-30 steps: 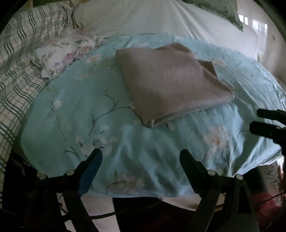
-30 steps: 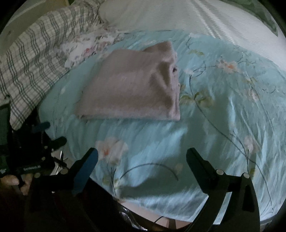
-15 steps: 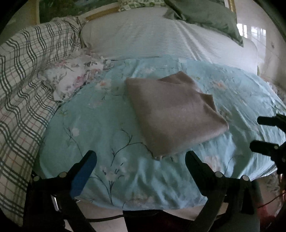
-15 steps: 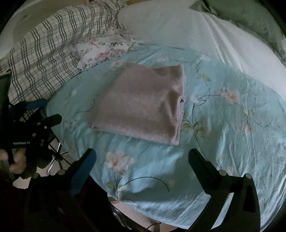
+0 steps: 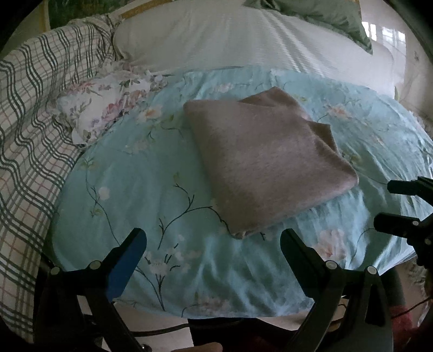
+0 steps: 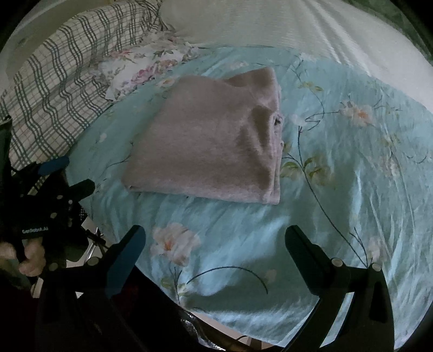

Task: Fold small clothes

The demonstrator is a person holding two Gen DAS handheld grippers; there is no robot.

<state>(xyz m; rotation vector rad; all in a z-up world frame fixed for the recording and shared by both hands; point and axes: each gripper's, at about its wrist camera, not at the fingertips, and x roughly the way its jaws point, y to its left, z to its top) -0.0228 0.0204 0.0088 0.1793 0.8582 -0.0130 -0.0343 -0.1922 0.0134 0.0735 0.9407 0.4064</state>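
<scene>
A folded grey-brown garment [image 5: 268, 162] lies flat on the light-blue floral sheet [image 5: 140, 184]; it also shows in the right wrist view [image 6: 213, 146]. My left gripper [image 5: 213, 238] is open and empty, held back near the sheet's front edge, short of the garment's near corner. My right gripper [image 6: 215, 235] is open and empty, also near the front edge, apart from the garment. The right gripper appears at the right edge of the left wrist view [image 5: 403, 203], and the left gripper at the left of the right wrist view [image 6: 67, 176].
A floral-print cloth [image 5: 102, 108] lies at the sheet's far left. A plaid blanket [image 5: 29, 130] covers the left side. A white striped bed cover [image 5: 230, 40] and a green pillow [image 5: 324, 19] lie behind. The sheet's front edge [image 5: 216, 311] drops off below the grippers.
Both grippers have pulled back and up from the folded garment, so more of the bed is in view. Both stayed open; the garment has not moved.
</scene>
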